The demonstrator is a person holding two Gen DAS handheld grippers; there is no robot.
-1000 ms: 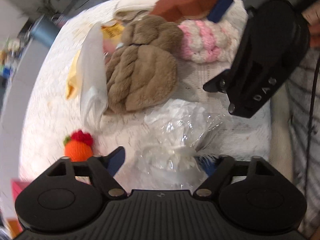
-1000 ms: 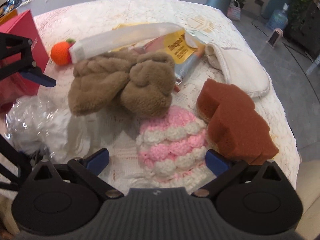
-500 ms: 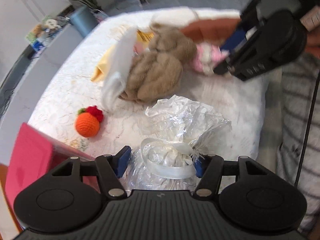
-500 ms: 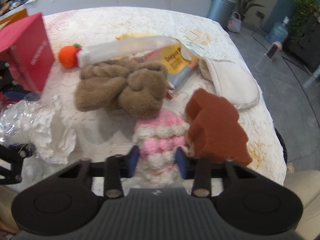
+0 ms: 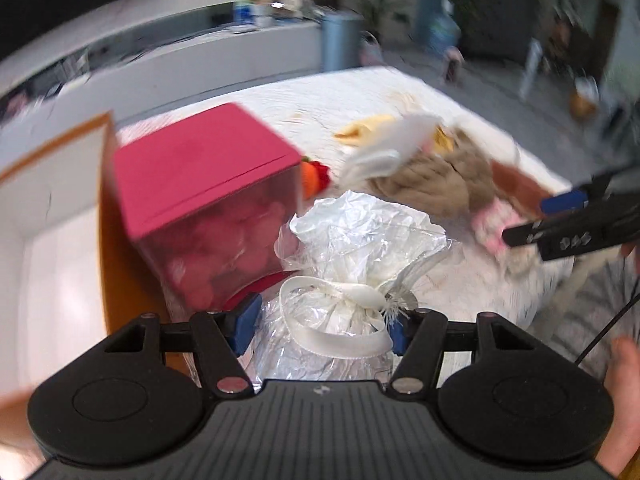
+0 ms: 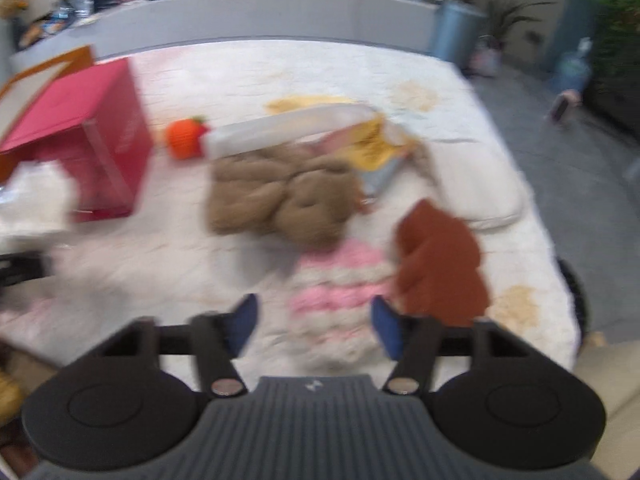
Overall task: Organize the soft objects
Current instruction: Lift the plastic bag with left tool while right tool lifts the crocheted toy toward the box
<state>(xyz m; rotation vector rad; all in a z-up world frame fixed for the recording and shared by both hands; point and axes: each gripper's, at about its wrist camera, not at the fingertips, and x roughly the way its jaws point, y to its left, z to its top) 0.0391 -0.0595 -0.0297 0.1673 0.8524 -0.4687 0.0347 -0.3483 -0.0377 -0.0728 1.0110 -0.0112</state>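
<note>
Both your grippers are matte black plastic with a ribbed grey centre plate, two round discs either side of that plate, silver screw heads on the arms and blue pads on the jaws. You're wearing grey striped fabric [image 5: 596, 312], thin black cable [image 5: 608, 332] running beside it.

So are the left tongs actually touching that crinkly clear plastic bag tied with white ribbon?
Touching. The left wrist view shows the left tongs closed on the clear plastic bag, both blue pads pressed against its sides.
</note>
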